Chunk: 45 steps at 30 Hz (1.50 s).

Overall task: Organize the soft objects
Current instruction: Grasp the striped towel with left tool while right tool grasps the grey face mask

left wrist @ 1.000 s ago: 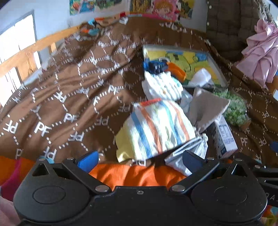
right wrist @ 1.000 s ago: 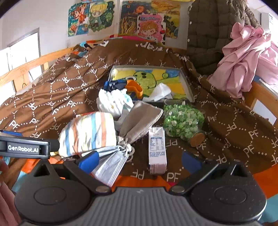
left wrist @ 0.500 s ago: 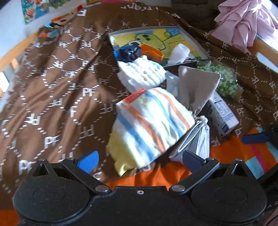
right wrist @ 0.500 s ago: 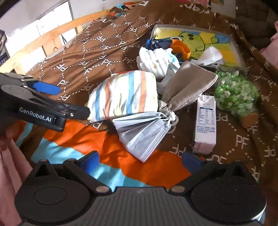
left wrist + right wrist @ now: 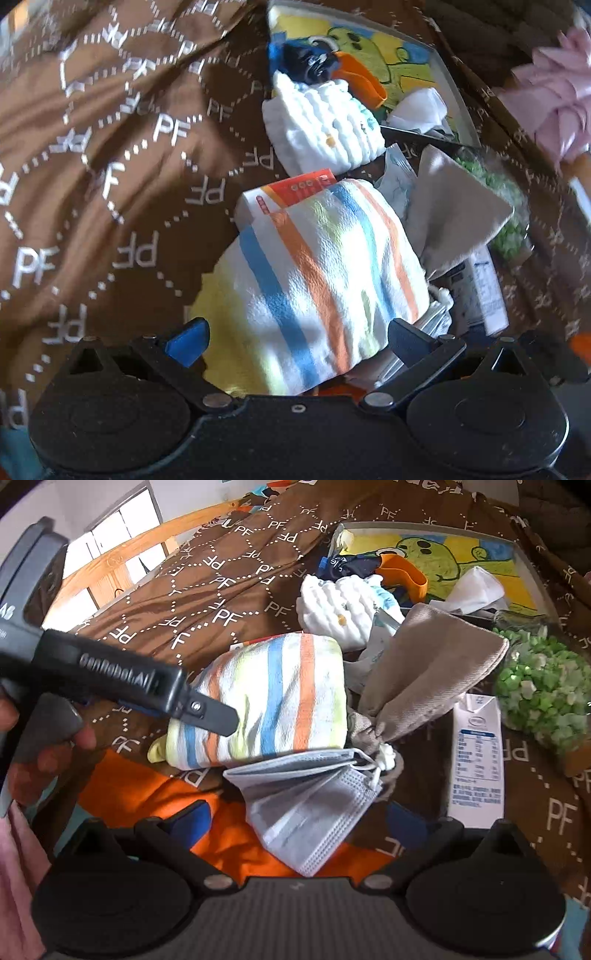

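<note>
Towel (image 5: 269, 698) on bedspread (image 5: 207, 590); masks (image 5: 310, 805) just before it, pouch (image 5: 424, 686) right, tray (image 5: 517, 550) behind.

Daylight comes in from a window (image 5: 122, 524) at upper left, overexposed to white, and falls in bright patches across the striped towel (image 5: 325, 273). The left wrist view is smeared by motion blur, worst toward its edges. Both views bend strongly at the rims.
</note>
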### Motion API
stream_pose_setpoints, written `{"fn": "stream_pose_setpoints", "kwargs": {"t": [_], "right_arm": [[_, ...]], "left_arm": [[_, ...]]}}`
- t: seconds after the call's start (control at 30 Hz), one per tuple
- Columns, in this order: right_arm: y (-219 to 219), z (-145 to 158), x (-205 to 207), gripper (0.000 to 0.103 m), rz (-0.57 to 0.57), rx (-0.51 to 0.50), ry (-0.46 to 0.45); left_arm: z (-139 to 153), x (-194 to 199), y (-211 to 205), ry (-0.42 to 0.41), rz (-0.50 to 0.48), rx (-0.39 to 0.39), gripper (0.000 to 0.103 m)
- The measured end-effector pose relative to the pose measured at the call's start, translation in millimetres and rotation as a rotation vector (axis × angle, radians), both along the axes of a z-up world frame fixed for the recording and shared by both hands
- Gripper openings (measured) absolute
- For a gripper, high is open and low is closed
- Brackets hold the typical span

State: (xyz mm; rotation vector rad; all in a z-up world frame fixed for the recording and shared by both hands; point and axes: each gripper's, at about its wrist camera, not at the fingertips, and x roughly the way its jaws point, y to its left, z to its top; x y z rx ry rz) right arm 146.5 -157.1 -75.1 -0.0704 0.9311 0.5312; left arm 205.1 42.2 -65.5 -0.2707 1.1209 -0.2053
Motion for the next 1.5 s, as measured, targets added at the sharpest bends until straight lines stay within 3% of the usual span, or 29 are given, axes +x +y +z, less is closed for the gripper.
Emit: {"fn": "stream_pose_setpoints", "kwargs": {"t": [0.47, 0.63, 0.77, 0.9, 1.2, 1.37, 1.5], "right_arm": [[9.0, -16.2, 10.3, 0.103, 0.02, -0.048, 0.002], [8.3, -21.5, 12.7, 0.1, 0.0, -0.084, 0.016], [10.9, -22.5, 11.0, 0.088, 0.015, -0.114, 0.013], [13.3, -20.5, 9.4, 0.084, 0.037, -0.137, 0.002], [12.8, -19.6, 8.3, 0.074, 0.045, -0.165, 0.002], [9.2, -17.1, 6.3, 0.069, 0.028, -0.19, -0.005], [4.3, -14.4, 6.8, 0.072, 0.013, -0.178, 0.012]], "left_arm": [[-27.6, 18.4, 15.3, 0.131, 0.143, -0.266, 0.101], [-28.7, 16.7, 12.4, 0.153, 0.125, -0.304, 0.09], [-33.5, 13.6, 12.7, 0.201, 0.128, -0.375, 0.071], [-34.8, 12.1, 13.9, 0.207, 0.133, -0.329, 0.05], [-19.6, -0.3, 16.5, 0.184, 0.097, -0.225, 0.02], [-6.9, -18.2, 17.9, 0.151, 0.087, -0.083, 0.016], [1.7, -26.2, 18.0, 0.113, 0.078, 0.052, 0.017]]}}
